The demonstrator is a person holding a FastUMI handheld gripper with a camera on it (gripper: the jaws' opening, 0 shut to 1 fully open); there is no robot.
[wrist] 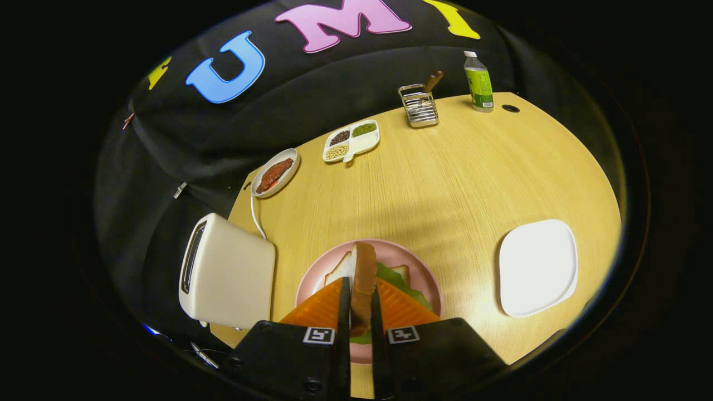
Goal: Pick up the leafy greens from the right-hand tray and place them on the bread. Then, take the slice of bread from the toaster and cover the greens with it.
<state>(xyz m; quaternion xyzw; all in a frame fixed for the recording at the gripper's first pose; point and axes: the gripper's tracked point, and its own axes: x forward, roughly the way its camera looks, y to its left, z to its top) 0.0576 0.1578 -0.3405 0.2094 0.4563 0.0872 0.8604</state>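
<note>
Right at the lens, the gripper [361, 312] has its two fingers clamped on a slice of toasted bread with a brown crust [363, 281], held on edge, crust up, so the flat faces sit against the pads. That upright hold makes sense: it is how a slice comes out of a slot, and it will need tipping flat before it can cover anything.

Directly under the held slice sits the round pink plate [423, 278], close to the near edge of the pale wooden counter [445, 178]. On that plate lies a white bread slice [341, 271], and the leafy greens [398, 281] are spread on top, peeking out just right of the fingers. So, by my reading, the greens step is done and the covering step is in hand.

Off to the left of the plate, at the counter's left edge, stands the cream toaster [228, 278], slot facing away from the plate. To the right, the white square tray [537, 267] lies bare, well apart from the plate.

Farther back: an oval dish with a reddish piece of food [274, 174], a divided white dish of beans and seeds [352, 140], a wire rack with a wooden handle [419, 106], and a green-labelled bottle [479, 83] by the far edge.
</note>
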